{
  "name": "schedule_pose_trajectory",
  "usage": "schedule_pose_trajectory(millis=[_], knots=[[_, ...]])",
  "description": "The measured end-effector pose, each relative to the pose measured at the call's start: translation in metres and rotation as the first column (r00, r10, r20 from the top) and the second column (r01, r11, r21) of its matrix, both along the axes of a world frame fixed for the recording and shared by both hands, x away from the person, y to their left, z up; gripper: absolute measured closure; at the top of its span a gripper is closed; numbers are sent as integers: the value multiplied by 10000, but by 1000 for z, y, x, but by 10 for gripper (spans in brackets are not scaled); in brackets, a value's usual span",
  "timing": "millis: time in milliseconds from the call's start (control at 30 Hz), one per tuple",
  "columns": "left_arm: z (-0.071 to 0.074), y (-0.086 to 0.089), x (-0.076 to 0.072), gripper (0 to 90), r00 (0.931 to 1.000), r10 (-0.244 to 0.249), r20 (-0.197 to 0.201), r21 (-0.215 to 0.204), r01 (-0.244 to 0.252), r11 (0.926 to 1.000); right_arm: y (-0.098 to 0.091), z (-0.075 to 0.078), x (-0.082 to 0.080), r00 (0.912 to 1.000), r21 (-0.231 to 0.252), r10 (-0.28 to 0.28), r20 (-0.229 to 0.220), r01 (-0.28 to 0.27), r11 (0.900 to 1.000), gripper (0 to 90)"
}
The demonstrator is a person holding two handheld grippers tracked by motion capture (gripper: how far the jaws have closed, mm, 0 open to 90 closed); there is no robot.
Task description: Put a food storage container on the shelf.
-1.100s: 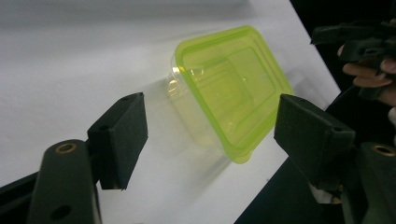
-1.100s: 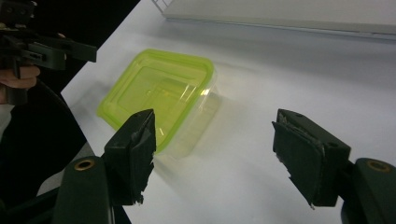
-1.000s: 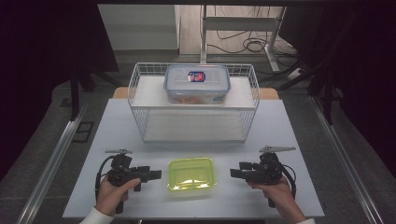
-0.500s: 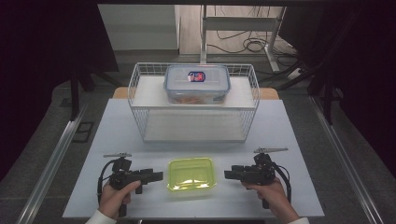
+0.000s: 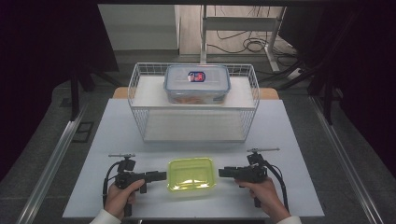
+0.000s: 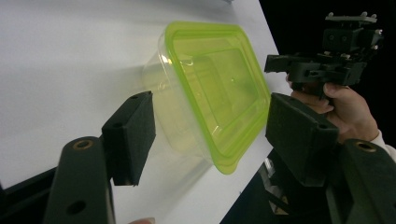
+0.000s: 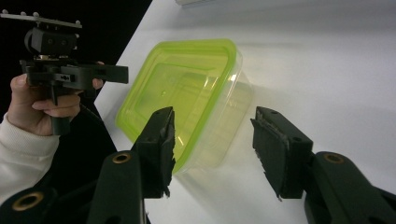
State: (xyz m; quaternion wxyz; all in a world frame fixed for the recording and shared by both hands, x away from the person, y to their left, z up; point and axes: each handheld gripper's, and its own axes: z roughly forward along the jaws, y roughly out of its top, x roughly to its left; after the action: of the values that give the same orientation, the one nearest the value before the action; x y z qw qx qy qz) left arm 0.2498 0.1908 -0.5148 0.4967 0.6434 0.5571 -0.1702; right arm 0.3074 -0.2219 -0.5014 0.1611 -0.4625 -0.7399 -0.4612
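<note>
While both sets of fingers close in unclenched, the left gripper (image 5: pixel 161 175) and right gripper (image 5: pixel 223 172) flank the green container (image 5: pixel 191 174); next, both must clamp its end walls.

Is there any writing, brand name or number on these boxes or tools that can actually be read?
Red and blue sticker on the lid of the clear lidded box in the wire basket: it looks like a brand label, but it is too small and blurred to read.
Green-lidded container on the table: no writing visible.
Left gripper and right gripper: no readable markings.
</note>
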Motion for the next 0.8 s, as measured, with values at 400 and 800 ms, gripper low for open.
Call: schedule_pose_trajectory(millis=[400, 800], knots=[[-11, -9, 10, 413, 9989, -262, -396, -102, 258, 9996, 13, -13, 12, 9982, 420, 92, -599, -67, 9991, 568], [-20, -18, 16, 529, 9947, -615, -828, -471, 578, 9972, 24, -18, 14, 9960, 396, 388, -801, -357, 9986, 627]])
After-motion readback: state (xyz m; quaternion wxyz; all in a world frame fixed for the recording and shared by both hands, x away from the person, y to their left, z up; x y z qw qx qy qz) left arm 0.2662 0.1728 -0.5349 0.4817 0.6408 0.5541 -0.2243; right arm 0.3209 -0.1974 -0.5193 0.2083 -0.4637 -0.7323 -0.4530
